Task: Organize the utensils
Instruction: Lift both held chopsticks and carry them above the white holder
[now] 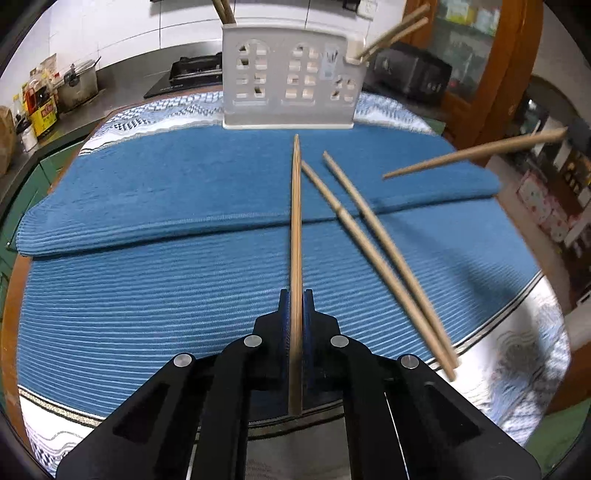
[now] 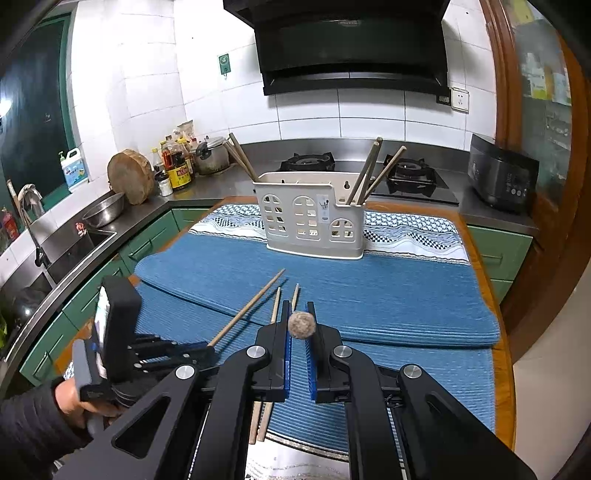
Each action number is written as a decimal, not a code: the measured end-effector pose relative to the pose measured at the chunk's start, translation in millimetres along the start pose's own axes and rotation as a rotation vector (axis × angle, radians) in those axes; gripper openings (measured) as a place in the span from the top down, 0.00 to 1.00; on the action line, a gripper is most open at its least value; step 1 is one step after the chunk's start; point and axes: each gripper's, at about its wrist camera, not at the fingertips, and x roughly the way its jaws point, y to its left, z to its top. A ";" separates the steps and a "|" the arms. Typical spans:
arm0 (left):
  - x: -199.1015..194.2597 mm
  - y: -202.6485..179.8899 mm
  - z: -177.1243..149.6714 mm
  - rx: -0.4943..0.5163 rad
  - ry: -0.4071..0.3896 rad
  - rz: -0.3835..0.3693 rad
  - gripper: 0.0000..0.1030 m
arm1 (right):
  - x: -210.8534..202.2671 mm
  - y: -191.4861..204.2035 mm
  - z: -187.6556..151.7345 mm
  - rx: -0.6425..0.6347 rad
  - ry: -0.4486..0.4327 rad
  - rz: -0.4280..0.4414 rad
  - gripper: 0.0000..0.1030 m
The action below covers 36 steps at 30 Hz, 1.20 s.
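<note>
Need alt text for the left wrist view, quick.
The left claw grips one wooden chopstick pointing toward a white utensil holder at the far edge of the blue mat. Two loose chopsticks lie to its right.

Two wooden chopsticks (image 1: 373, 254) side by side on blue mat (slightly crossed), white holder (image 1: 290, 79) upright behind

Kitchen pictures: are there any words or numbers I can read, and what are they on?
No text here reads clearly.
Small sticker on the white plastic utensil holder: too small.
Yellow-and-red label on the dark sauce bottle: blurred.
Green square sign on the white wall tiles: too small.
Mark on the black range hood: too small.
Blue label on the white plastic jug: blurred.
</note>
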 end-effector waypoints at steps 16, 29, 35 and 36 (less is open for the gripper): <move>-46.1 8.4 43.4 -0.038 -0.053 -0.181 0.95 | -3.3 5.8 28.5 -0.028 -0.025 0.013 0.94; -26.8 6.8 28.9 0.083 0.057 -0.080 0.95 | 1.7 11.1 26.2 -0.037 -0.017 0.028 0.93; -15.7 8.3 15.9 0.101 0.103 -0.070 0.95 | 1.1 12.8 27.2 -0.032 -0.027 0.063 0.93; -16.4 7.8 14.7 0.104 0.102 -0.070 0.95 | 1.7 13.9 27.5 -0.035 -0.026 0.064 0.93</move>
